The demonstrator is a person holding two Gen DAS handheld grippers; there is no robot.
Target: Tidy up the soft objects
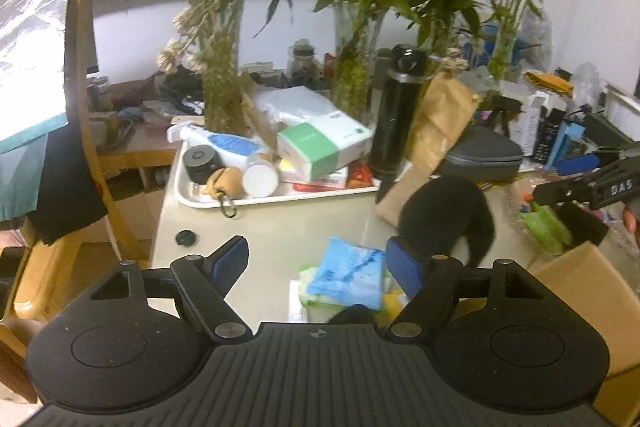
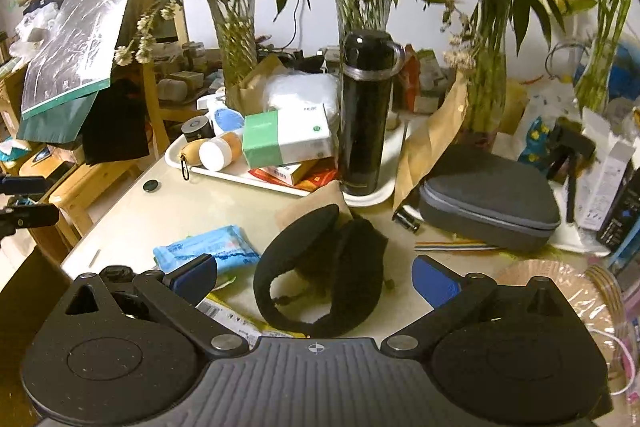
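Black soft earmuffs point(image 2: 320, 267) lie on the beige table point(image 2: 176, 211), between the open fingers of my right gripper point(image 2: 316, 275), which is empty just above them. They also show in the left wrist view point(image 1: 448, 219). A blue tissue pack point(image 1: 348, 271) lies on a small pile of soft packets; my left gripper point(image 1: 316, 263) is open and empty over it. The blue pack also shows in the right wrist view point(image 2: 212, 251), left of the earmuffs. The right gripper appears at the right edge of the left wrist view point(image 1: 580, 187).
A white tray point(image 1: 208, 203) holds boxes, jars and a black flask point(image 2: 366, 115). Glass vases with bamboo point(image 2: 236, 39) stand behind. A grey zip case point(image 2: 488, 199), brown paper bags point(image 1: 436, 123), a cardboard box point(image 1: 592, 291) and a wooden chair point(image 1: 80, 107) surround the table.
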